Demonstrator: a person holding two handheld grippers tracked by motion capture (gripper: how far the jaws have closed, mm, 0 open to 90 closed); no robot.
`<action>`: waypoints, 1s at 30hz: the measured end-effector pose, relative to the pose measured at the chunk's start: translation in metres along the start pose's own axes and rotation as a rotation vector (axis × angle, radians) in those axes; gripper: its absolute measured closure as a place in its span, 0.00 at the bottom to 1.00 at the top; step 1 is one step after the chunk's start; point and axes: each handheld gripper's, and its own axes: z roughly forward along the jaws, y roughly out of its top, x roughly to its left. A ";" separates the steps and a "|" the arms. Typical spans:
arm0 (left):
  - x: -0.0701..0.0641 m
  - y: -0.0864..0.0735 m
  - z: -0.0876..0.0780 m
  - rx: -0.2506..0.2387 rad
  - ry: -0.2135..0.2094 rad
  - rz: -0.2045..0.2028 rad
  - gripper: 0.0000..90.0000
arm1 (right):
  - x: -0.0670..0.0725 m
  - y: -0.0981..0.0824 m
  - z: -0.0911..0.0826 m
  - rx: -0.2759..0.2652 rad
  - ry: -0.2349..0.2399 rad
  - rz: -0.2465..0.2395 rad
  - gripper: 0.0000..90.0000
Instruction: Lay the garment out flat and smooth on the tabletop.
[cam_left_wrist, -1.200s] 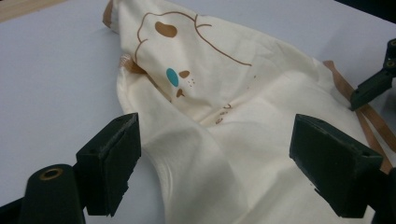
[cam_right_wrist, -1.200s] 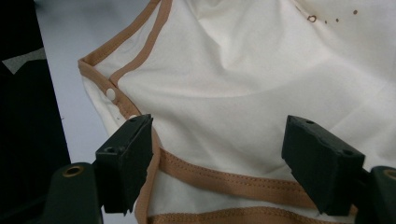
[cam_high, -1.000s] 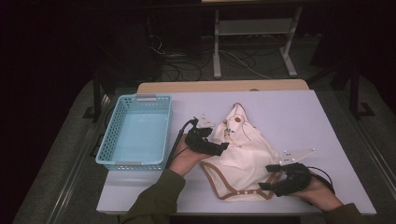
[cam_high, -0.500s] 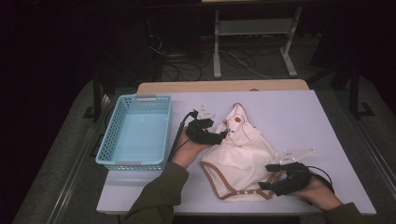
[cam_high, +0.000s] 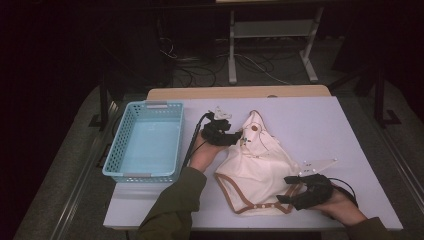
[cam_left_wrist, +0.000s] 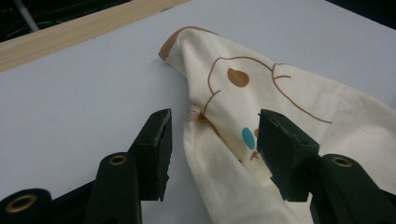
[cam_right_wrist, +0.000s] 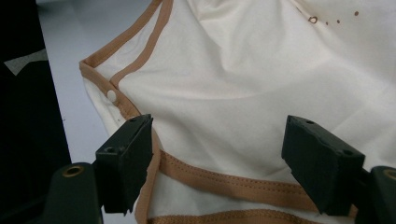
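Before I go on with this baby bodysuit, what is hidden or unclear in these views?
- Bodysuit lower right edge: high view, covered by the right gripper.
- Left gripper: its jaws have just been closing around the fabric; pad contact unclear.
- Basket near inner wall: high view, hidden by its rim.
- Small white item behind the left gripper: too small.

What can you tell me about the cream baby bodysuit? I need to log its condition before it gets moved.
The cream baby bodysuit looks like soft cotton, with tan binding, white snaps at the crotch edge and a tan-outlined animal print with a teal dot. It lies crumpled but mostly flat on the white table, right of the blue basket. The left gripper straddles a fold at its upper edge, jaws just closing; the right gripper spans its bottom hem.
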 end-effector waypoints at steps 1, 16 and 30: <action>0.001 0.001 0.003 0.004 0.004 0.001 0.52 | 0.000 0.000 0.000 0.001 -0.001 -0.002 0.27; 0.011 0.001 0.029 0.072 0.012 0.015 0.62 | 0.000 0.000 0.000 0.002 0.000 -0.002 0.27; 0.014 -0.001 0.045 0.125 0.020 0.034 0.70 | 0.000 0.000 0.000 0.006 0.005 -0.002 0.27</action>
